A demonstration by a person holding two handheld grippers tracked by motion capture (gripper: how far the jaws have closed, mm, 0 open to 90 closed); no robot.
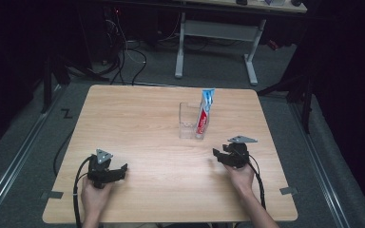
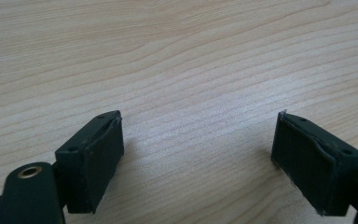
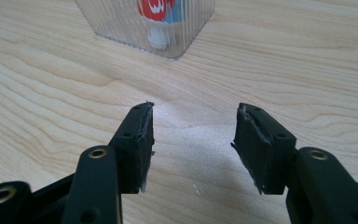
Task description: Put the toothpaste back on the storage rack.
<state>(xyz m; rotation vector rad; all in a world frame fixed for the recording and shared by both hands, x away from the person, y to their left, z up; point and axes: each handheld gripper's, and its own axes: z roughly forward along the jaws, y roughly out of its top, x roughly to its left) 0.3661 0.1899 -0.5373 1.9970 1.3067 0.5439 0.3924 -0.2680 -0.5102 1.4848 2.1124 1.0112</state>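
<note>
A clear plastic holder [image 1: 189, 120] stands upright on the wooden table [image 1: 138, 118], right of centre. A red, white and blue toothpaste tube [image 1: 204, 114] stands cap-down in its right side and sticks out above the rim. My right gripper [image 1: 217, 154] rests low over the table just in front of the holder, jaws open with bare wood between them. In the right gripper view [image 3: 193, 140] the holder's base [image 3: 121, 21] and the tube's white cap [image 3: 158, 39] sit close ahead. My left gripper [image 1: 122, 170] lies at the front left, jaws wide open [image 2: 198, 158] over bare wood.
Beyond the table's far edge stands a white-legged desk [image 1: 218, 28], with cables on the grey floor [image 1: 128, 57]. Small metal tabs [image 1: 289, 191] stick out at the table's front corners. Dark stands flank the table at both sides.
</note>
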